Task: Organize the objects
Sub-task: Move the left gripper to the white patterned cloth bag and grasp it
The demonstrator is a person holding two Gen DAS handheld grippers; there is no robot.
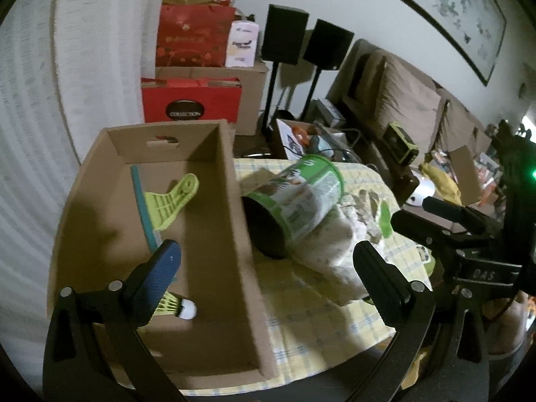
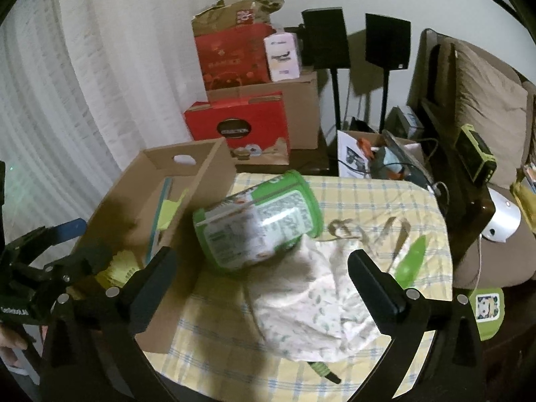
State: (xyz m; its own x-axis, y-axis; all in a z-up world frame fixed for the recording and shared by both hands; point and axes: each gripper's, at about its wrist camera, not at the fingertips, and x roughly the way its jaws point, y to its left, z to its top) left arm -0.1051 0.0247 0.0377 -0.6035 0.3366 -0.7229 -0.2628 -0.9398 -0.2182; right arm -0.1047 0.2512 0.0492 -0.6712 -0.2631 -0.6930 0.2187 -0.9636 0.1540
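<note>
Already inside the cardboard box (image 1: 214,221): a green clip (image 1: 171,197) and a shuttlecock (image 1: 177,306). Still outside, just beside the box: green canister (image 2: 258,221) tipped onto white cloth (image 2: 311,301). Both grippers, left (image 1: 268,278) and right (image 2: 264,284), jaws wide apart, empty.

**What stays out of sight**

Beyond the left tongs (image 1: 268,276), the shuttlecock (image 1: 177,306) in the cardboard box (image 1: 231,234) is half covered by the blue fingertip (image 1: 165,268). The green canister (image 2: 258,221) ahead of the right tongs (image 2: 261,278) is motion-blurred, its label unreadable. A patterned cloth (image 2: 311,298) between those tongs hides part of the table (image 2: 368,194) and most of a green-handled tool (image 2: 323,370), only its tip showing. At the lower left edge, a hand (image 2: 11,345) is cut off.
</note>
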